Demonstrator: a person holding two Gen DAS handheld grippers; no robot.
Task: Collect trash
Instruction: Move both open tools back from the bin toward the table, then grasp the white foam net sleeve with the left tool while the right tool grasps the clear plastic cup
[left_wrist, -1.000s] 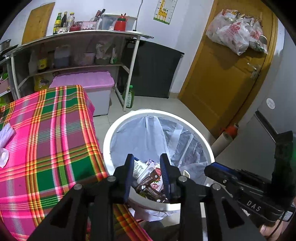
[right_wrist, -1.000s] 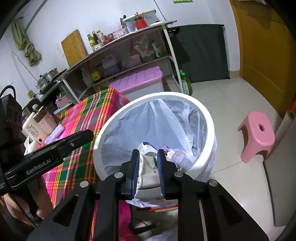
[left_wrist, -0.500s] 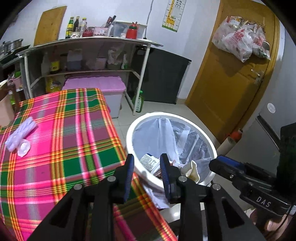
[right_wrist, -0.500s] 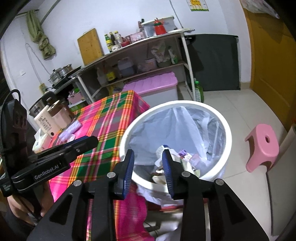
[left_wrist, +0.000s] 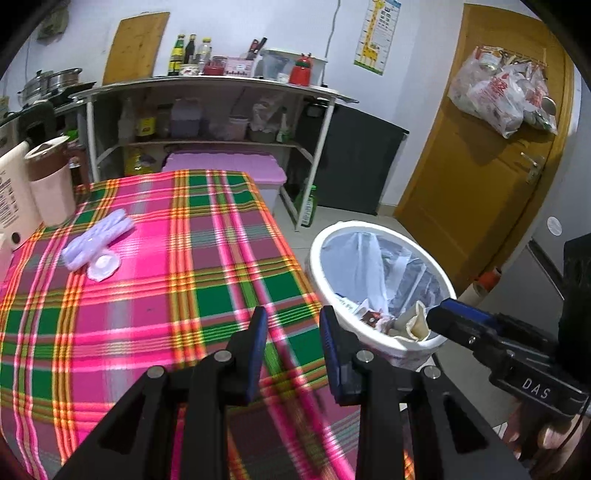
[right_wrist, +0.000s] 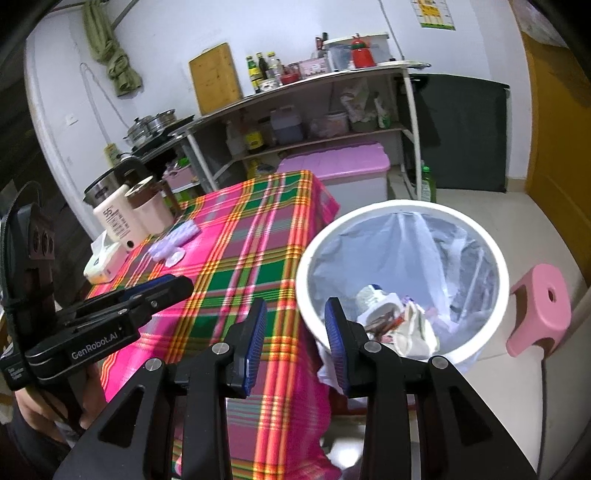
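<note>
A white bin (left_wrist: 318, 266) (right_wrist: 406, 204) lined with a clear bag stands on the floor against the table's right edge. Crumpled wrappers and paper (right_wrist: 400, 319) (left_wrist: 404, 323) lie inside it. On the pink and green plaid tablecloth (left_wrist: 155, 295) a pale purple wrapper (left_wrist: 98, 236) (right_wrist: 177, 238) lies by a small white lid (left_wrist: 104, 266) at the far left. My left gripper (left_wrist: 292, 314) hangs open over the cloth's near right edge, nothing between its fingers. My right gripper (right_wrist: 296, 306) is open and empty above the gap between table and bin.
A beige cup (left_wrist: 51, 184), a white bottle (left_wrist: 11, 199) and a tissue pack (right_wrist: 105, 258) stand at the table's far left. A pink stool (right_wrist: 539, 310) sits on the floor right of the bin. Behind are a loaded shelf (left_wrist: 221, 83), a pink-lidded box (left_wrist: 221, 166) and a wooden door (left_wrist: 480, 166).
The right gripper opened and dropped a white crumpled piece into the bin. Both grippers moved left, from over the bin toward the table.
</note>
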